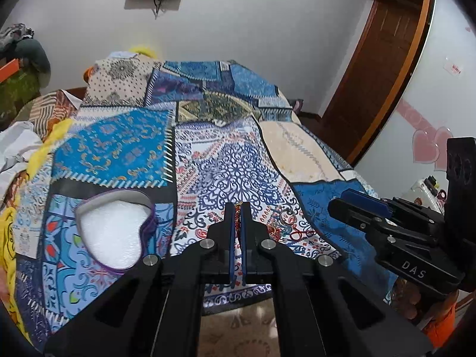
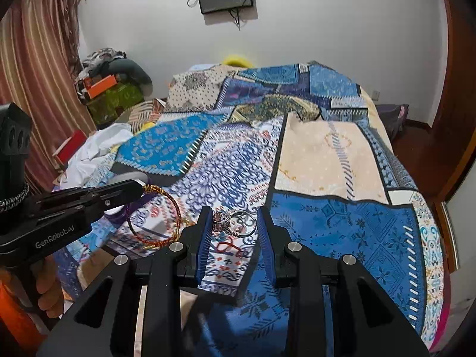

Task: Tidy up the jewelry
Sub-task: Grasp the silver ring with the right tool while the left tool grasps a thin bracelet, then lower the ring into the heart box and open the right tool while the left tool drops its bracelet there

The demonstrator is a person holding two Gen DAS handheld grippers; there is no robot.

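The left gripper [image 1: 237, 208] was pinched onto a red-and-gold bangle [image 2: 154, 217], lifted off the patchwork bedspread [image 1: 238, 166], presumably to carry it toward the heart-shaped box [image 1: 114, 232] lying open just to its left. The right gripper [image 2: 233, 226] stood spread, its jaws either side of the silver rings [image 2: 235, 221] resting on the cloth between its tips, probably lined up for a grasp. A red loop [image 2: 229, 245] lay just nearer.

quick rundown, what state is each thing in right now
left gripper: shut on the bangle
bangle: lifted, hanging from the left gripper
right gripper: open, holds nothing
rings: lying on the bedspread, between the right fingers
heart-shaped box: open
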